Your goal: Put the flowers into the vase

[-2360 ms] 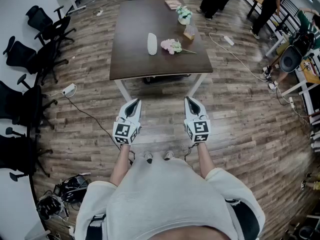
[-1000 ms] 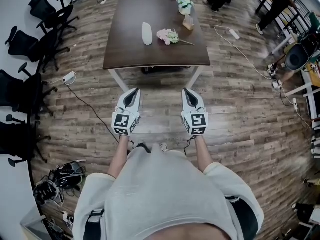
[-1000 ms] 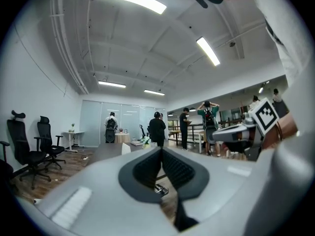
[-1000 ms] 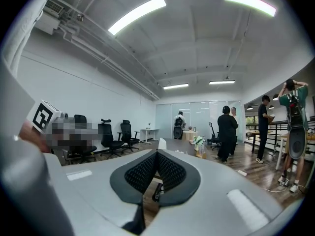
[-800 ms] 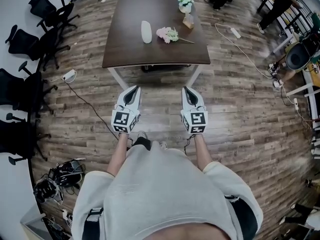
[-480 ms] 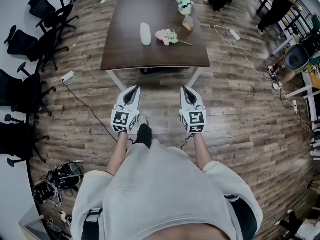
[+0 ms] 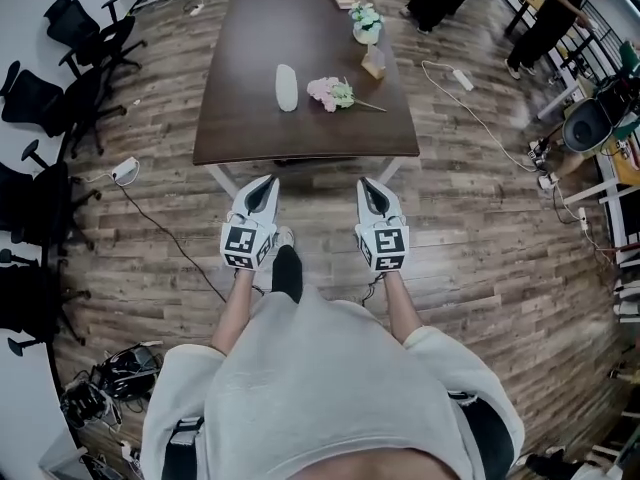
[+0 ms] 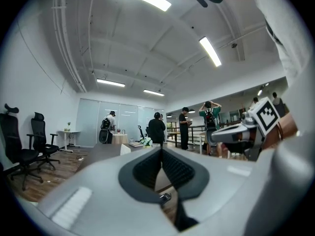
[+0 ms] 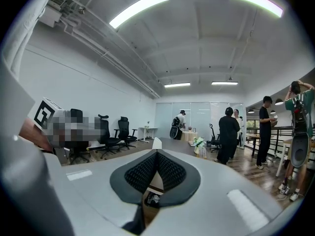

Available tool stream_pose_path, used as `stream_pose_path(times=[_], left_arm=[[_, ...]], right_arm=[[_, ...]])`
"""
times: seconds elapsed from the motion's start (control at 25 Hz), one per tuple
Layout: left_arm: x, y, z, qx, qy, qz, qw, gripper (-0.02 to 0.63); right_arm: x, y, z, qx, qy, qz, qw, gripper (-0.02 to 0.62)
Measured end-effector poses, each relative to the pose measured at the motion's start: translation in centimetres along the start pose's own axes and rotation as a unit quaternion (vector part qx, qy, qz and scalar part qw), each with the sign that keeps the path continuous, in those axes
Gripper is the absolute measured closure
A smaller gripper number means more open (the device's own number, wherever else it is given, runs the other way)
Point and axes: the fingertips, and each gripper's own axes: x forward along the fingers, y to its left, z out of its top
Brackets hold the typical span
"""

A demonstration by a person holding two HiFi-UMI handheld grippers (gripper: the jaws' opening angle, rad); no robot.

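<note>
1. The dark table (image 7: 300, 133) is used as the marker for every place here.
2. The white vase (image 7: 286, 87) is seen standing upright on the table, close to its middle. Nothing can be seen in it.
3. The pink flowers (image 7: 330, 92) are seen lying flat on the table, also near its middle (just beside the vase, and not touching it as far as can be told).
4. A small pot of flowers (image 7: 366, 25) and a little brown box (image 7: 375, 64) are seen toward the far end of the table. They are well apart from the vase.
5. The left gripper (image 7: 268, 181) is held off the table, just short of its near edge, over the wooden floor (image 7: 470, 218). Its jaws are pressed together and nothing is held between them.
6. The right gripper (image 7: 366, 183) is held the same way, also just short of the table's near edge. Its jaws are pressed together too, with nothing between them.
7. No part of the job is judged to be done yet: the flowers have not been picked up.
8. What is left is judged to be everything. The table must be reached, the flowers must be gripped by the stems and lifted, and the stems must be put down into the vase.
</note>
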Motion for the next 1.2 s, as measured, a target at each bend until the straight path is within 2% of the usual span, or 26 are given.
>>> stream_pose_path(times=[0.36, 0.72, 1.2], left_arm=[[9.0, 8.0, -0.8, -0.011, 0.008, -0.016, 0.9998, 0.595], [18.3, 17.2, 1.2, -0.01, -0.002, -0.031, 0.9995, 0.595], [24.8, 22.6, 1.6, -0.011, -0.006, -0.045, 0.9989, 0.595]], right_arm=[[11.3, -2.6, 0.9, 0.0, 0.016, -0.017, 1.0, 0.597], [22.9, -5.6, 4.3, -0.004, 0.014, -0.042, 0.999, 0.597], [30.2, -8.7, 5.9, -0.003, 0.009, -0.072, 0.997, 0.597]])
